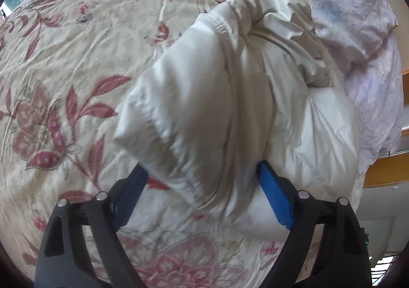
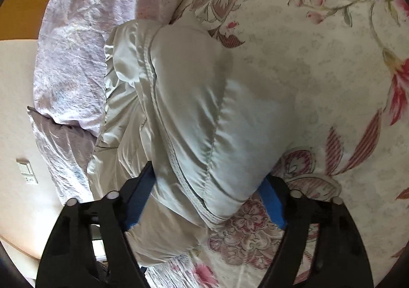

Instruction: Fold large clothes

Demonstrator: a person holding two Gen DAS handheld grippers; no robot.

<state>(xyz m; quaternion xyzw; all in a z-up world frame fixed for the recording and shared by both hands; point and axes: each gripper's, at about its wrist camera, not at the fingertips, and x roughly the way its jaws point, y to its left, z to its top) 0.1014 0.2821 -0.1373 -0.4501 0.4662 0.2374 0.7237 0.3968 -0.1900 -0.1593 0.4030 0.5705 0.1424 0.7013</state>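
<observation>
1. The white padded jacket (image 1: 230, 99) lies bunched on a bed, on a cream bedspread (image 1: 76, 58) printed with red flowers. Its far end rests against a pale lilac quilt (image 1: 345, 20). In the right wrist view the jacket (image 2: 194, 114) runs from the near centre toward the far left.

2. A ribbed seam or zip band crosses the garment lengthwise in both views. Sleeves, collar and hem cannot be told apart in the folds.

3. The left gripper (image 1: 202, 173) stands wide, with a thick padded fold of the jacket between its blue pads (image 1: 274, 198). The right pad lies against the fabric; the left pad's tip is hidden under the fold. Whether the pads press cannot be determined.

4. The right gripper (image 2: 208, 180) also stands wide over a thick fold. Its left pad (image 2: 139, 201) meets the fabric; the tip of the right pad is covered by the jacket. A firm grip cannot be confirmed.

5. Both views are blurred near the pads.

6. A wooden bed frame (image 1: 383, 170) shows at the right edge of the left wrist view, cut off. A wall switch plate (image 2: 26, 173) appears at the left of the right wrist view.
</observation>
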